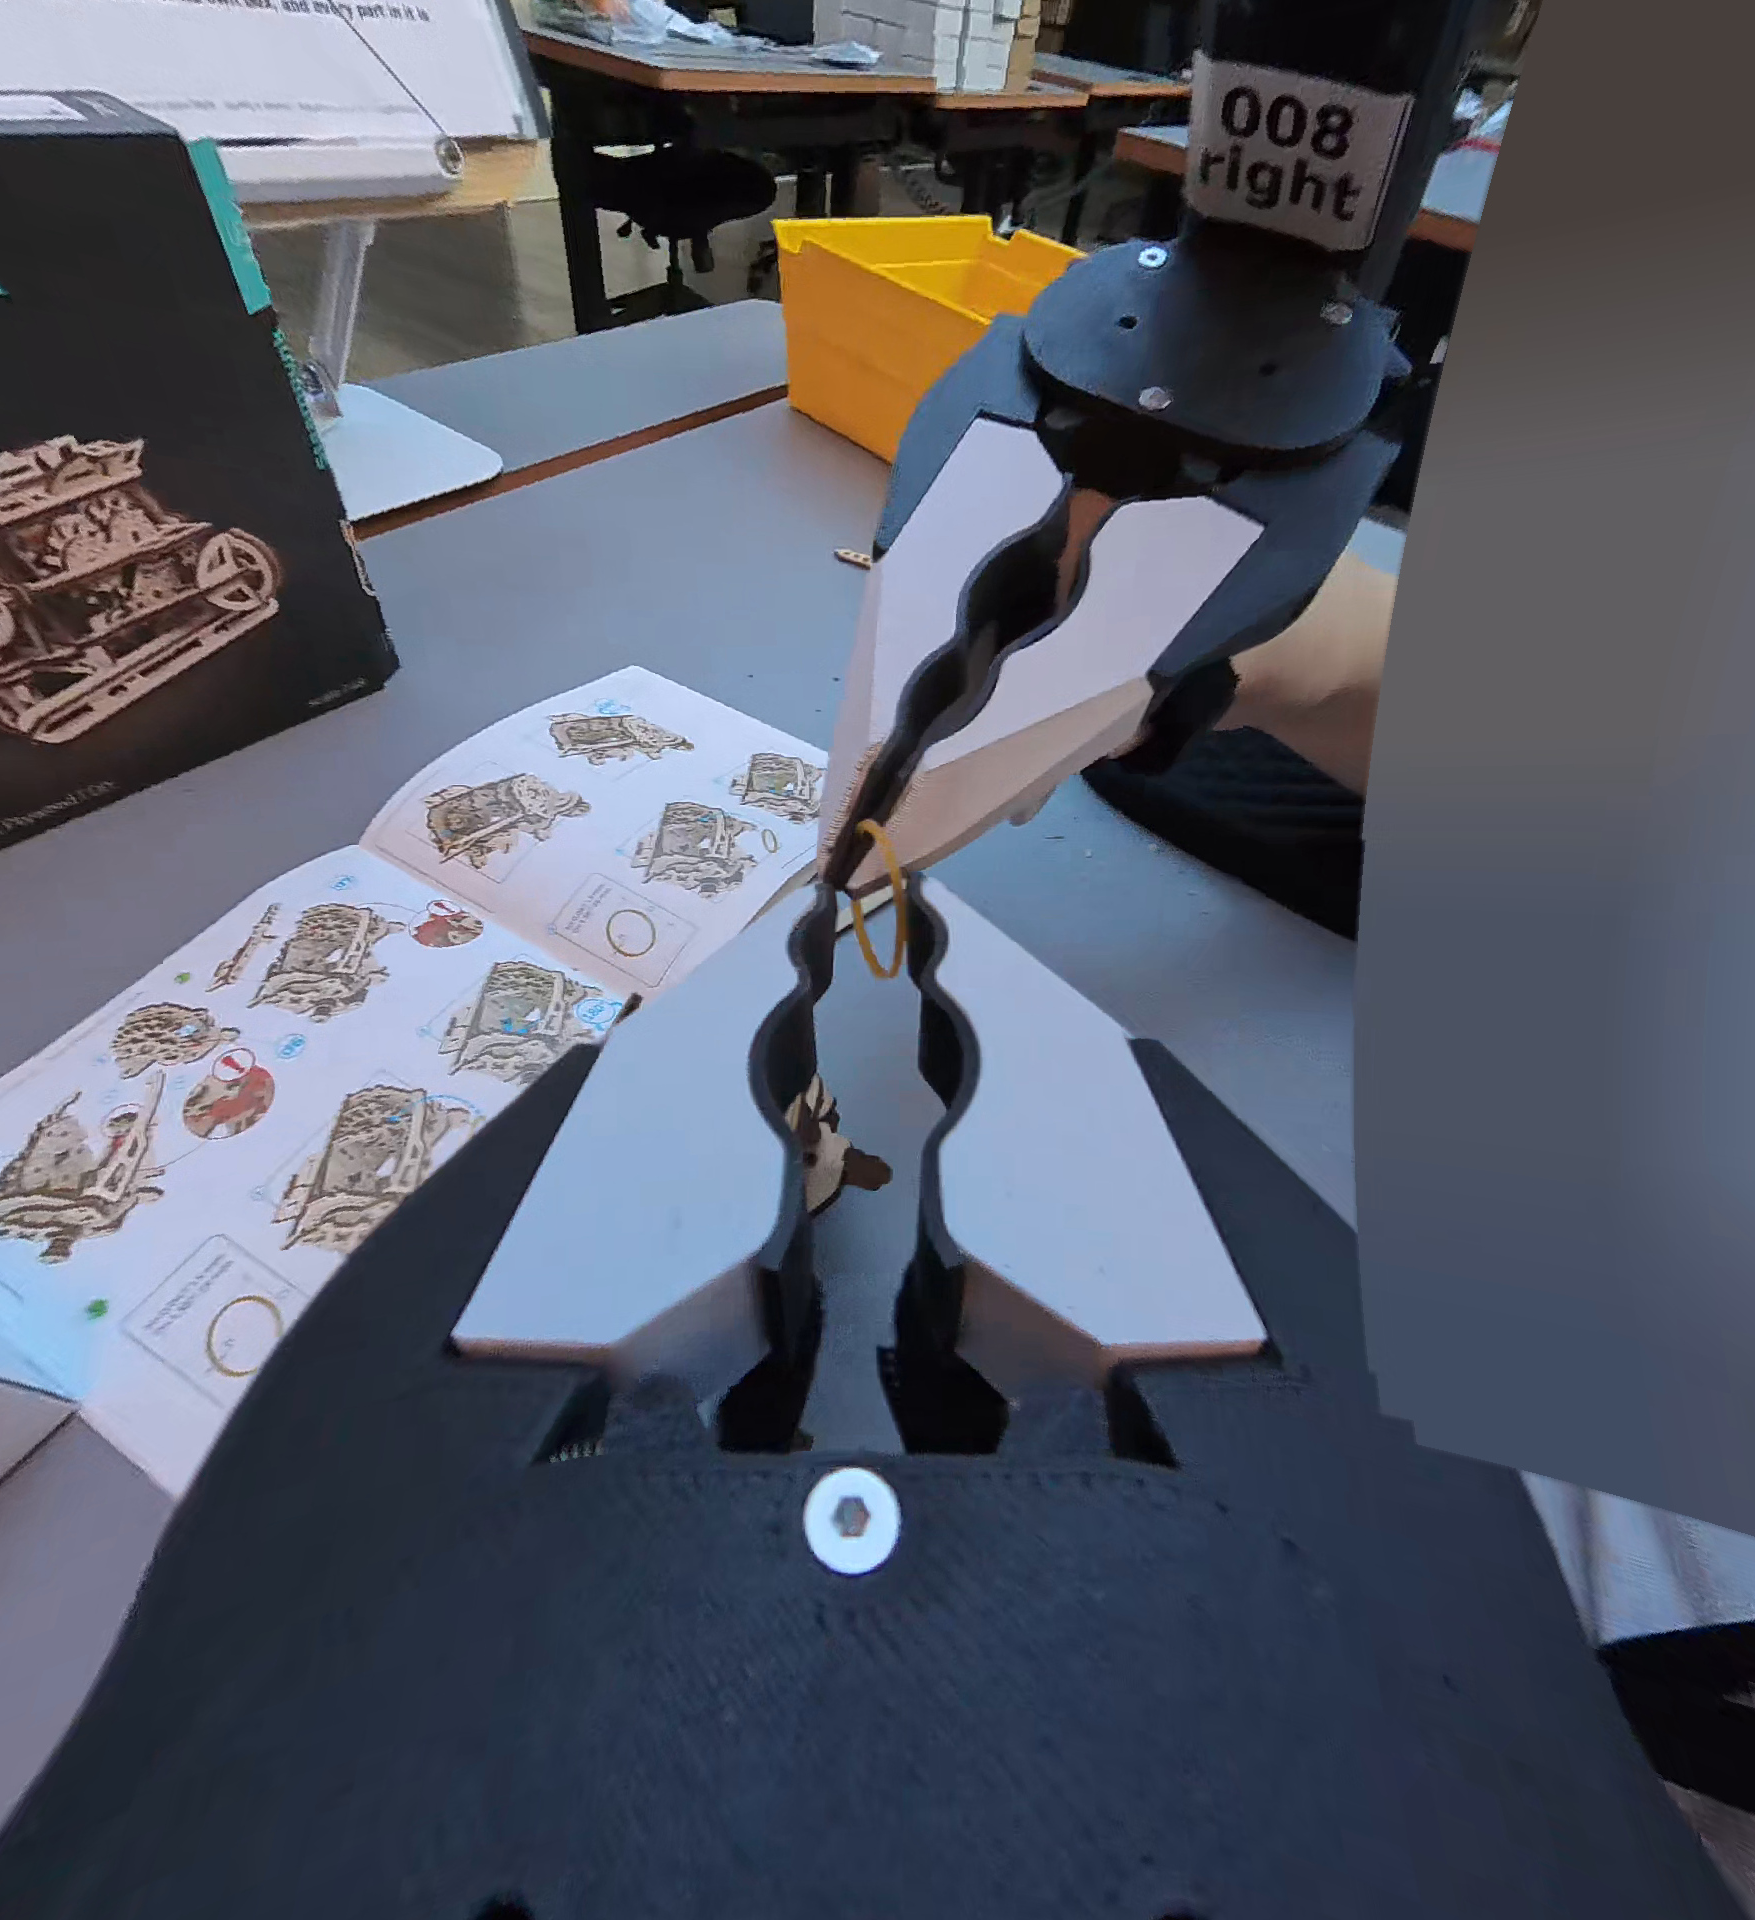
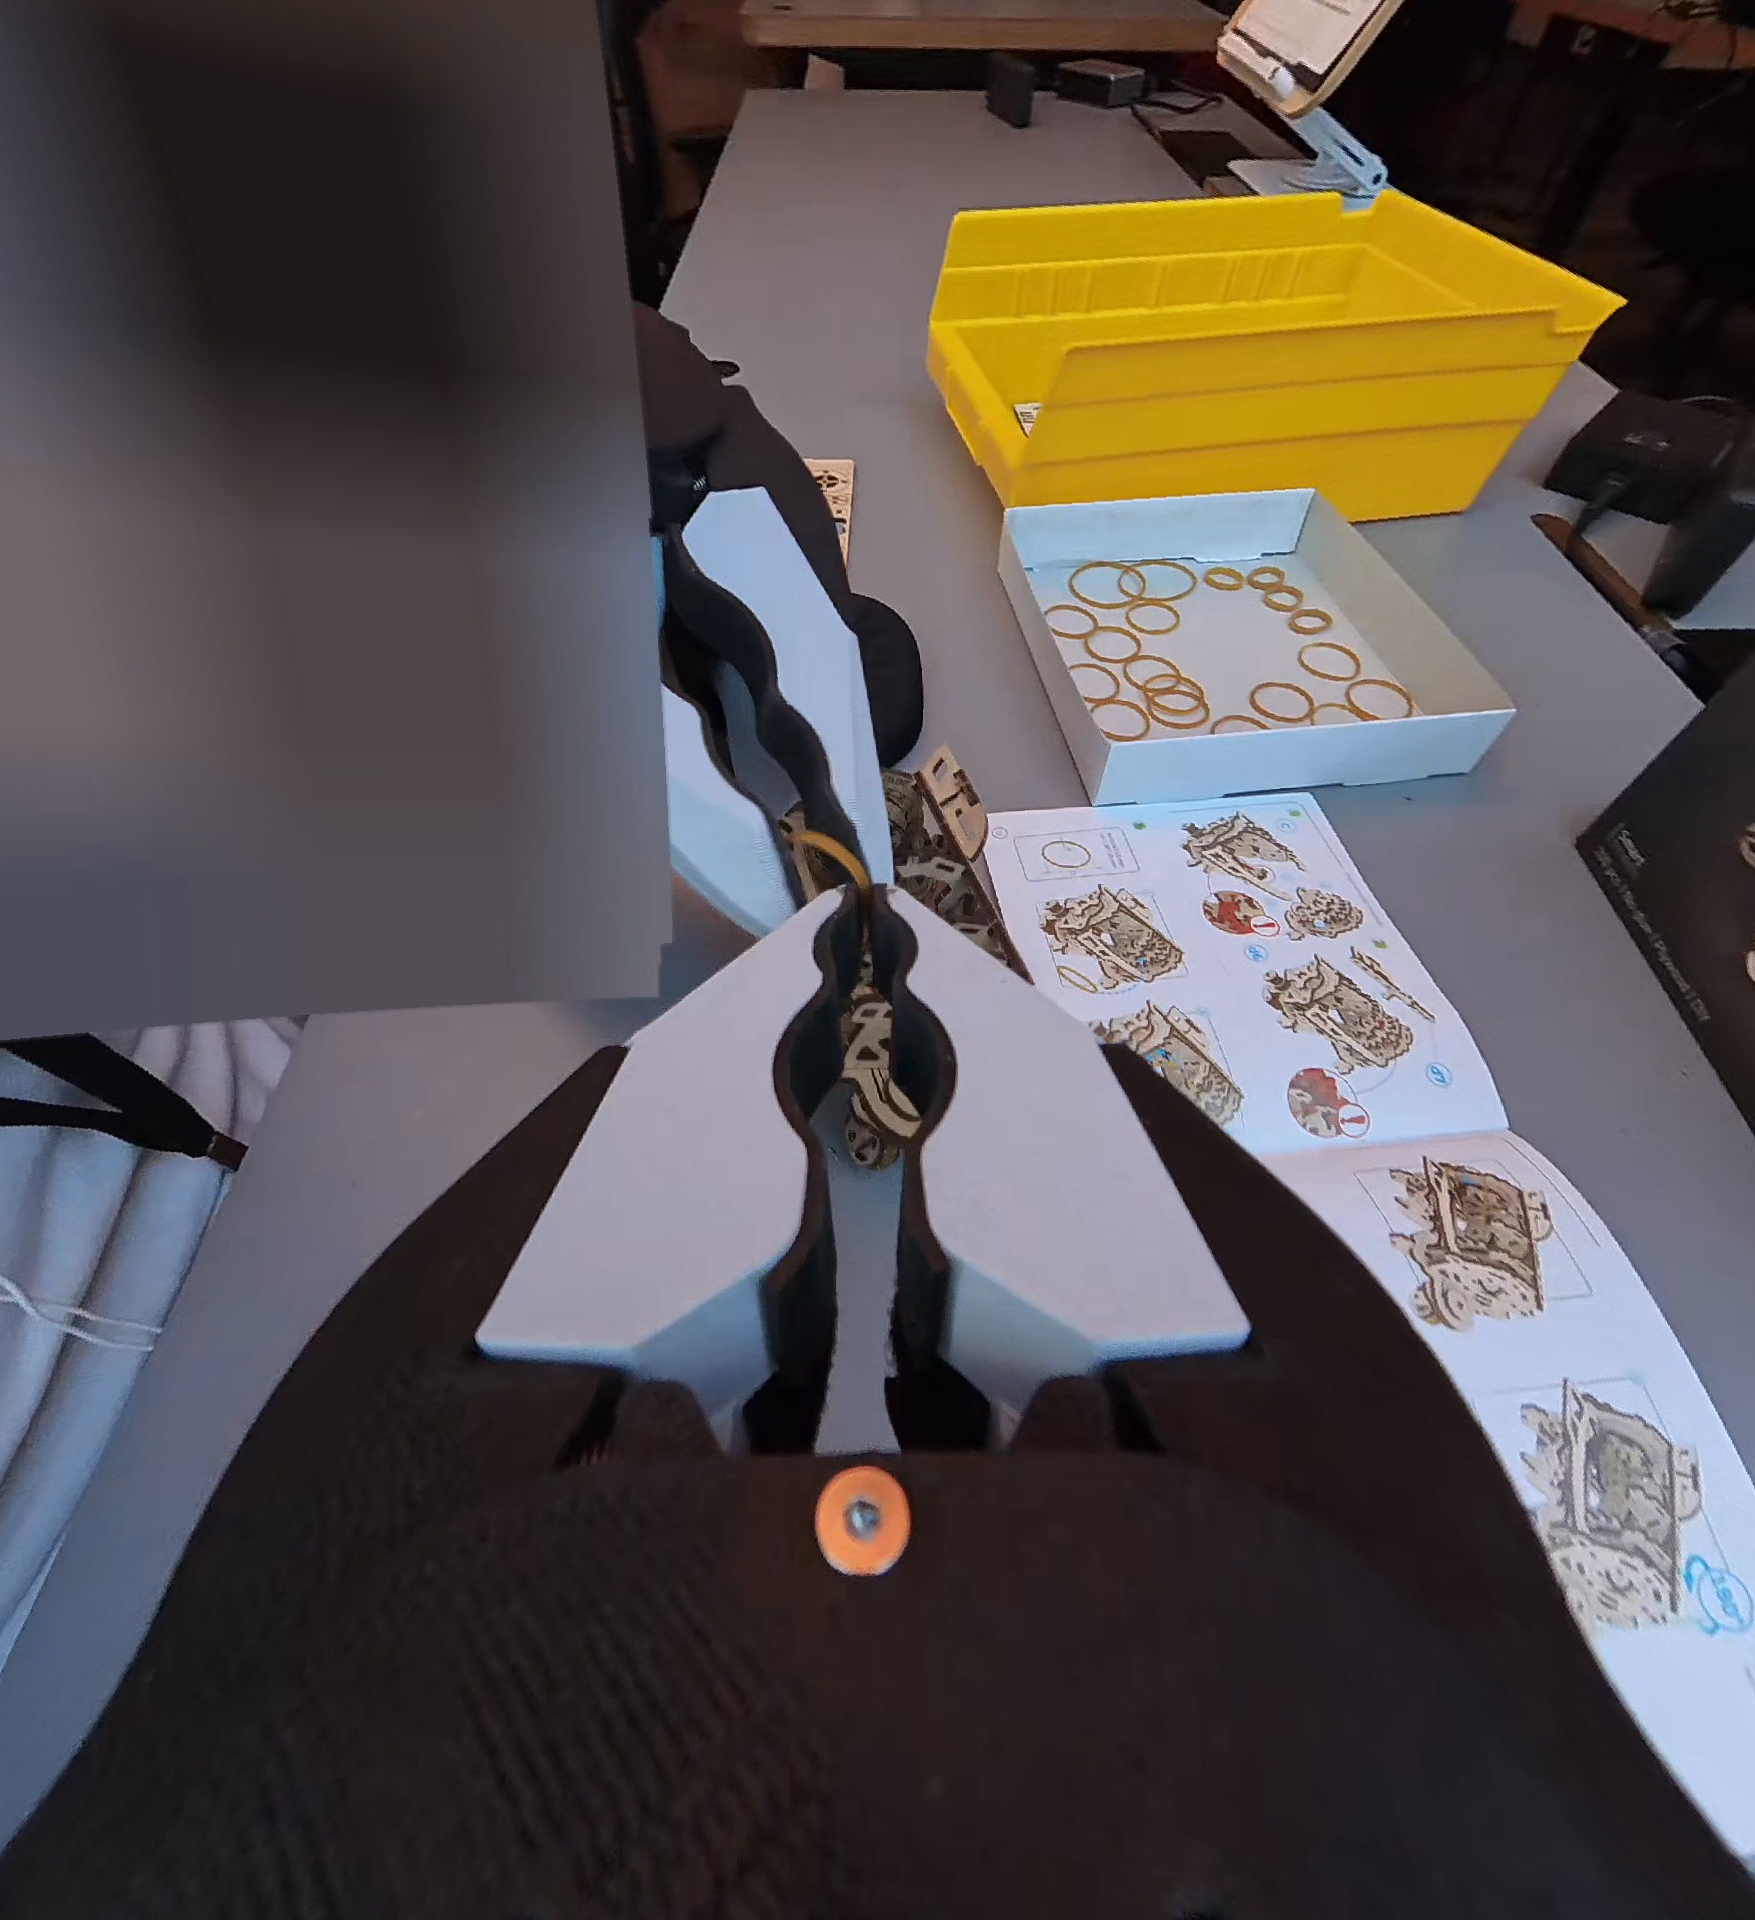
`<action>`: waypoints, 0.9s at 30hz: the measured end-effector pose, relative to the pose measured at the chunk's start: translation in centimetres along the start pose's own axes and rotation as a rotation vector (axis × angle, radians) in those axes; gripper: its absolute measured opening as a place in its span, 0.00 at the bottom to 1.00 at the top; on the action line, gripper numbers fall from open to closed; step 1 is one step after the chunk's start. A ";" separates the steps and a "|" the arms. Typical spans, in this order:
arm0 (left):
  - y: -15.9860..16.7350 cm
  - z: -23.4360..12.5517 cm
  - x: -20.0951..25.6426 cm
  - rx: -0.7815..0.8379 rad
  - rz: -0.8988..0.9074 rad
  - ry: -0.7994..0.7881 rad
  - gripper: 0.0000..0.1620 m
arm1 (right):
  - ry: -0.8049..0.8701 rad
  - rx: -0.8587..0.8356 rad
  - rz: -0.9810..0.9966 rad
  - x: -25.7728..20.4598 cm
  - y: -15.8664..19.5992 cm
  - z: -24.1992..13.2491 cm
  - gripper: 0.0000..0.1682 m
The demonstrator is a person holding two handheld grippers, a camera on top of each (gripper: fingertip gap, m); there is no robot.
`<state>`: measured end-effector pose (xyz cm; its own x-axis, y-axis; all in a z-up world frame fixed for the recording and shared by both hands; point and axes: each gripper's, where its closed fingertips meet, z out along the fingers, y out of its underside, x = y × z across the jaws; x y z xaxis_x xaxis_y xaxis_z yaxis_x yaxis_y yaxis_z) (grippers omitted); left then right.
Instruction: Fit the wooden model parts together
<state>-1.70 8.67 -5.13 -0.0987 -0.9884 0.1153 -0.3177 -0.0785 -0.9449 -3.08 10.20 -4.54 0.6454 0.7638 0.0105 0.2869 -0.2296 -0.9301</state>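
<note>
Two grippers meet tip to tip over the grey surface (image 2: 499,1122), and the business between them is a yellow rubber band (image 1: 878,902). The right gripper (image 1: 845,868) comes down steeply from above in the left wrist view, its jaws pressed nearly together at the tips and pinching the band's upper end, with what looks like a thin wooden piece caught there too. The left gripper (image 1: 868,894) lies low and points forward, jaws standing a little apart with the band hanging right at their tips; whether they have hold of anything I cannot tell. Below and between them a piece of the wooden model (image 1: 823,1143) shows through the gap, and the right wrist view picks up more fretwork of it (image 2: 878,1049) under that gripper's jaws, near the edge of the instruction booklet (image 2: 1257,966). So this reads as the band-fitting step: stretching that loop onto the model, just as the open pages seem to picture. Next up, by my reckoning, the band wants drawing down and hooking over a peg or notch on the model, and that needs a firm pinch and a steady pull, because a loop this thin can slip free or snap away. Spare bands sit in the white tray (image 2: 1455,727) in front of the yellow bin (image 2: 1268,436), well apart from the action, and the kit's black box (image 1: 125,499) stands beyond the booklet.
</note>
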 end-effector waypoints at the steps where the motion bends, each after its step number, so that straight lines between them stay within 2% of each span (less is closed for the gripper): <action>1: 0.3 0.1 -0.1 -0.018 0.019 -0.008 0.00 | 0.017 -0.002 0.001 0.1 0.2 -0.2 0.00; 11: 0.2 -1.8 1.1 -0.004 -0.065 0.148 0.00 | 0.107 0.152 0.113 -1.1 0.5 -1.7 0.00; 27: 3.0 -4.7 1.2 0.003 -0.187 0.138 0.00 | 0.091 0.190 0.155 -2.2 1.2 0.3 0.00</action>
<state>-7.20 7.90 -6.45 -0.1662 -0.9296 0.3290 -0.3398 -0.2592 -0.9041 -4.38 8.41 -5.75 0.7347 0.6689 -0.1128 0.0470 -0.2161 -0.9752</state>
